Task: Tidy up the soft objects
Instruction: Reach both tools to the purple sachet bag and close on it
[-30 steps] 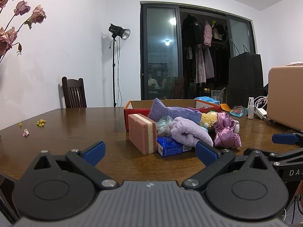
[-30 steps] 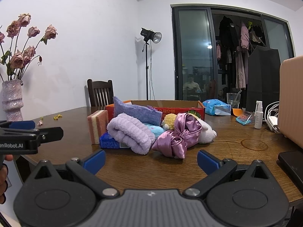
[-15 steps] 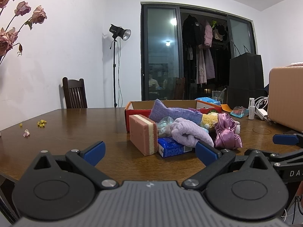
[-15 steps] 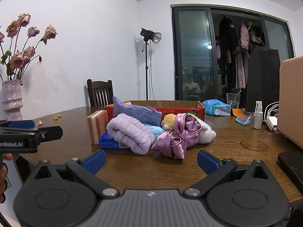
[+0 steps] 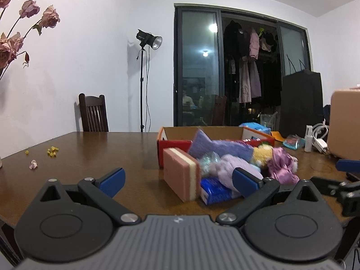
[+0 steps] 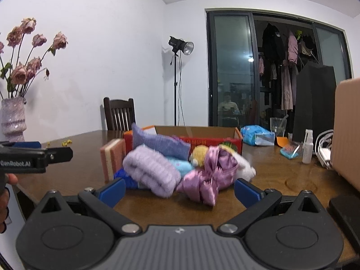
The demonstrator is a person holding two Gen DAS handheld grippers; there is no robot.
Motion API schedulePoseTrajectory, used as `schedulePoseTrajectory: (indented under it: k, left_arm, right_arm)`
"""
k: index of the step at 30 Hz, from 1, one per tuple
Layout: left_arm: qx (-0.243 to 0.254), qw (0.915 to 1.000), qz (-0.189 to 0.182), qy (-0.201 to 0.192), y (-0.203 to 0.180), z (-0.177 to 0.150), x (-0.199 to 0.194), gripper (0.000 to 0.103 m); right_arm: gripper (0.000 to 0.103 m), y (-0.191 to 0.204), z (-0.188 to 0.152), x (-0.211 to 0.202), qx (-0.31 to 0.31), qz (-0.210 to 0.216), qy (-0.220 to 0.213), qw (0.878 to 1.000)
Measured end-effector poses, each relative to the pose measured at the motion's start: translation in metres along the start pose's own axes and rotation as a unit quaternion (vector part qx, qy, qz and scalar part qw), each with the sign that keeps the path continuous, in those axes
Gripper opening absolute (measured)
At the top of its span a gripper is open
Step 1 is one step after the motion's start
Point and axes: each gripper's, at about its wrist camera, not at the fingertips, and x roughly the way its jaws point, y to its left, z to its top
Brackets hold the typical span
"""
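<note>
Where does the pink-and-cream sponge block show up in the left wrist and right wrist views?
Left wrist: the sponge block stands centre frame, nearest item of the pile, between the open fingers.
Right wrist: the sponge block stands left of centre, at the pile's left edge, partly behind the lilac rolled towel.
Shared landmark: the red cardboard box behind the pile.

1. Plain white walls (image 5: 90, 56) and white ceiling.
2. Dark wooden table (image 5: 101, 148), with a dark wooden chair (image 6: 119, 117) at its far edge.
3. Studio light on a stand (image 6: 180, 47), lamp off.
4. Dark-framed glass doors (image 5: 198, 67) reflecting a ceiling lamp, clothes hanging behind.
</note>
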Motion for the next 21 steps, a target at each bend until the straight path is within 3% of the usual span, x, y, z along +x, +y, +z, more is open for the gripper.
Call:
schedulePoseTrajectory:
  k: [4, 7, 9, 11, 15, 19, 21]
  left_arm:
    - [-0.013, 0.9999, -0.003, 0.009, 0.007, 0.014, 0.022, 0.103]
    - [-0.018, 0.9998, -0.008, 0.011, 0.001, 0.019, 0.046, 0.103]
    - [-0.017, 0.9995, -0.017, 0.02, -0.006, 0.02, 0.065, 0.103]
    - [-0.018, 0.9992, -0.01, 0.035, -0.012, 0.019, 0.082, 0.103]
    - [-0.032, 0.9994, -0.003, 0.011, -0.012, 0.027, 0.097, 0.103]
    - [-0.042, 0.9986, -0.012, 0.029, -0.007, 0.047, 0.12, 0.103]
    - [-0.044, 0.9979, -0.028, 0.04, -0.006, 0.057, 0.133, 0.095]
  right_arm:
    - [0.099, 0.001, 0.018, 0.012, -0.005, 0.022, -0.012, 1.0]
    - [0.091, 0.003, 0.025, 0.032, -0.011, 0.023, 0.0, 1.0]
    - [0.077, 0.004, 0.026, 0.048, -0.011, 0.022, 0.021, 0.999]
    - [0.07, 0.003, 0.026, 0.06, -0.009, 0.026, 0.038, 0.999]
    - [0.07, 0.001, 0.029, 0.077, -0.021, 0.026, 0.048, 0.998]
    - [0.07, -0.011, 0.04, 0.104, -0.016, 0.03, 0.051, 0.998]
    - [0.069, -0.017, 0.046, 0.124, -0.019, 0.029, 0.053, 0.998]
